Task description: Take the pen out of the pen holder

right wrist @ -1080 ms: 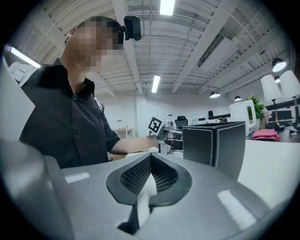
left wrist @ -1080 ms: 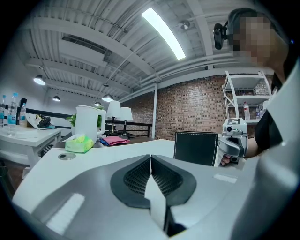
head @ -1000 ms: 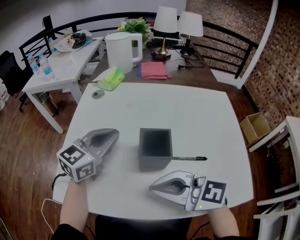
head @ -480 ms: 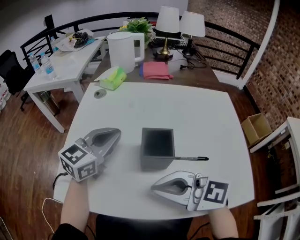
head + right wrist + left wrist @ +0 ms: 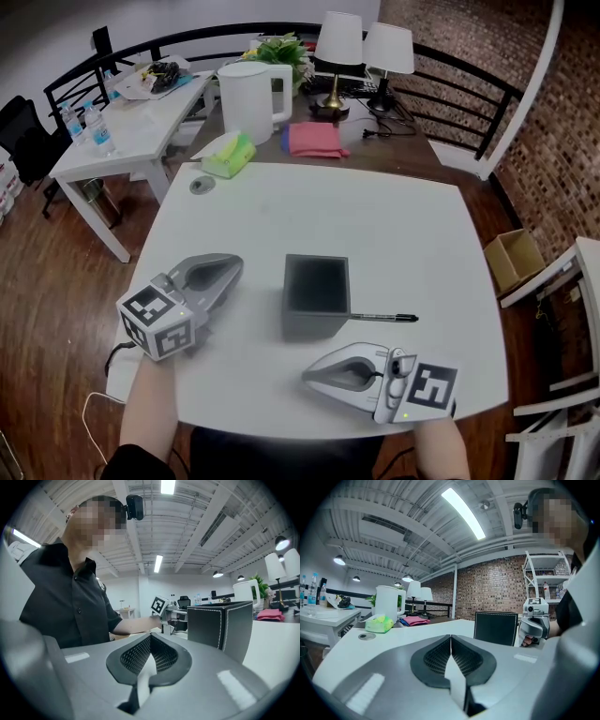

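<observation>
Pen (image 5: 382,318) and pen holder (image 5: 314,327) unchanged

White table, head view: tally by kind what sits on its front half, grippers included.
grippers: 2 (left gripper, right gripper)
pen holder: 1
pen: 1
Total: 4
</observation>
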`<move>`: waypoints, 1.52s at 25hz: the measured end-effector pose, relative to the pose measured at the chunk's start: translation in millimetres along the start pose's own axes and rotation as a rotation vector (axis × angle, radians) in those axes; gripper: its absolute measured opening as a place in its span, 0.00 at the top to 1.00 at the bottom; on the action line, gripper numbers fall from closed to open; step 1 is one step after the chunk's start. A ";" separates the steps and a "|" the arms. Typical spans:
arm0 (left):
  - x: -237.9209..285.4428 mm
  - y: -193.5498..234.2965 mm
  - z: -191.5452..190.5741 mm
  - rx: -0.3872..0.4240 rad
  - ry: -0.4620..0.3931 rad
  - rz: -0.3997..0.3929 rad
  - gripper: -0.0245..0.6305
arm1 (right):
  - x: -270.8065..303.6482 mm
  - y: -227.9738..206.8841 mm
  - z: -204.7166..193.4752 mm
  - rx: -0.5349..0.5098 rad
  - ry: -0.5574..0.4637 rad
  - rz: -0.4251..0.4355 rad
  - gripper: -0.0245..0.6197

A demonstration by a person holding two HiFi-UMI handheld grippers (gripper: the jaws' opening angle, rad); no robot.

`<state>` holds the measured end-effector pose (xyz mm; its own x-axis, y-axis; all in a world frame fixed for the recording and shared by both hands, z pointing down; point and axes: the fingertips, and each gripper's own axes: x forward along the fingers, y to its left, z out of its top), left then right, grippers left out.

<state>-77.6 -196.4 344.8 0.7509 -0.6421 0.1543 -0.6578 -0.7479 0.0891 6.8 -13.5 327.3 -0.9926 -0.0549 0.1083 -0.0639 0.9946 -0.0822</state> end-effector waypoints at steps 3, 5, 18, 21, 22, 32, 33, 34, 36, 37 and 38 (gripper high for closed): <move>-0.8 -0.4 -0.6 0.000 0.000 0.001 0.96 | -0.2 1.7 -0.1 0.001 -0.003 0.001 0.94; -0.9 -0.4 -0.1 -0.002 0.000 0.002 0.96 | -0.3 2.8 0.8 0.001 -0.006 0.007 0.94; -0.3 -0.6 -0.9 -0.006 0.006 0.001 0.96 | -0.5 4.3 0.0 -0.003 -0.007 0.011 0.94; -0.7 -0.7 -0.7 -0.007 0.006 0.002 0.96 | -0.4 4.7 0.9 -0.001 -0.010 0.011 0.94; -0.5 -0.7 -1.0 -0.005 0.005 0.001 0.96 | -0.5 4.9 1.3 -0.001 -0.011 0.011 0.94; -1.0 -0.8 -1.0 -0.005 0.006 0.002 0.96 | -1.0 5.7 0.5 -0.005 -0.007 0.014 0.94; -0.7 -0.8 -1.0 -0.005 0.006 0.003 0.96 | -1.1 5.5 0.6 -0.007 -0.009 0.015 0.94; -0.5 -0.8 -1.2 -0.005 0.006 0.003 0.96 | -1.3 5.4 0.5 -0.007 -0.008 0.015 0.94; -0.4 -0.8 -1.3 -0.002 0.006 0.002 0.96 | -1.7 5.6 0.5 -0.006 -0.006 0.015 0.94; -0.5 -0.8 -1.0 -0.002 0.005 0.001 0.96 | -1.6 5.6 1.2 -0.004 -0.008 0.015 0.94; -0.5 -0.7 -0.7 -0.002 0.005 0.001 0.96 | -1.4 5.5 1.8 -0.003 -0.011 0.014 0.94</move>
<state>-77.5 -195.4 345.4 0.7499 -0.6421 0.1595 -0.6588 -0.7468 0.0909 7.7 -8.0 324.9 -0.9945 -0.0416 0.0966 -0.0495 0.9955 -0.0804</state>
